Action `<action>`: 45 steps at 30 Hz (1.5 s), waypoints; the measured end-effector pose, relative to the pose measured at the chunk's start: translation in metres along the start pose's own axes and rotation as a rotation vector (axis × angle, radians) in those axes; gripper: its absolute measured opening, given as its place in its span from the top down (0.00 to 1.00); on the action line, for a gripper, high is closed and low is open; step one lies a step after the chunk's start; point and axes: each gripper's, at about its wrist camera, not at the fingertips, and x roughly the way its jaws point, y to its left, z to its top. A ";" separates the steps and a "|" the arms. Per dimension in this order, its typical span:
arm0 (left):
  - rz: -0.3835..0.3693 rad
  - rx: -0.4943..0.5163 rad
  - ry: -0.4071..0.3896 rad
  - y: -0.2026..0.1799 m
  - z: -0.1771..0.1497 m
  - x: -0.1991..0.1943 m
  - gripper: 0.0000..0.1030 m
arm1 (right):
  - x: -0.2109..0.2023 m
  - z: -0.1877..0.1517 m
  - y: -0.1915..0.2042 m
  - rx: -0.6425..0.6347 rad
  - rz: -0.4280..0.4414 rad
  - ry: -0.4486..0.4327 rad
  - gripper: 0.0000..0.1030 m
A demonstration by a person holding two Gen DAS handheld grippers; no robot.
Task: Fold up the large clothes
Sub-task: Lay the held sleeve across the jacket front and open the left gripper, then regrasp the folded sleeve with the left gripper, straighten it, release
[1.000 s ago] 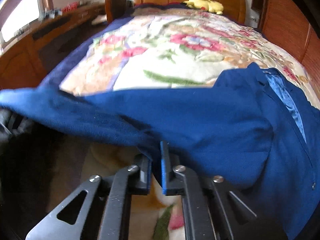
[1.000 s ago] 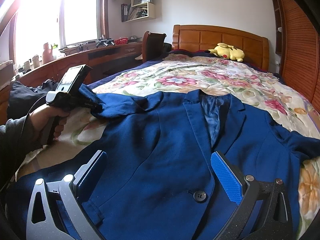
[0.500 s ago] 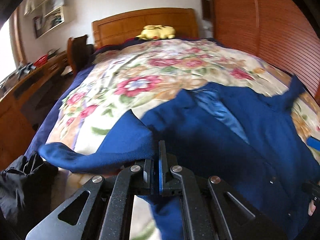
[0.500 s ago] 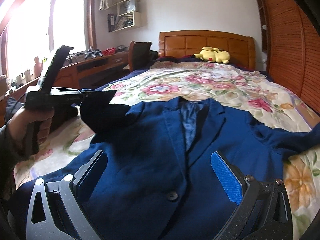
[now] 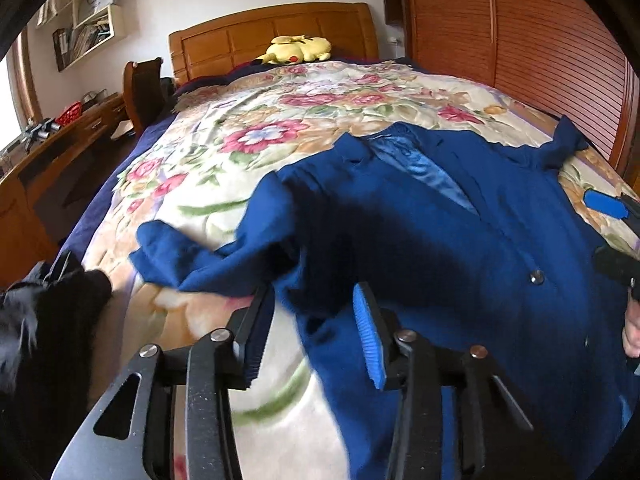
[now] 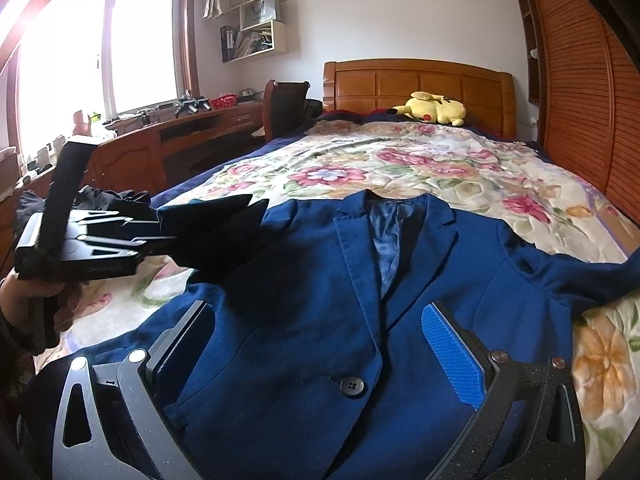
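Left claw, jaws opening, lets the sleeve drop ahead of it onto the jacket. Right claw hovers spread wide above the jacket front, gripping nothing.

matt blue cloth jacket with glossy lining, soft floral blanket, polished wood headboard.
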 end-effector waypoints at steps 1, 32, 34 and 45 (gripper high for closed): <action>0.001 -0.008 0.001 0.004 -0.001 0.000 0.50 | -0.002 0.000 -0.001 -0.001 0.000 0.000 0.00; 0.089 -0.091 0.053 0.079 0.008 0.062 0.91 | 0.006 -0.002 0.000 -0.033 0.009 0.036 0.00; 0.085 -0.097 0.043 0.077 0.010 0.059 0.95 | 0.004 -0.001 0.000 -0.036 0.008 0.032 0.00; 0.078 -0.040 -0.090 0.031 0.047 0.010 0.96 | -0.003 -0.003 -0.003 -0.048 -0.011 0.012 0.00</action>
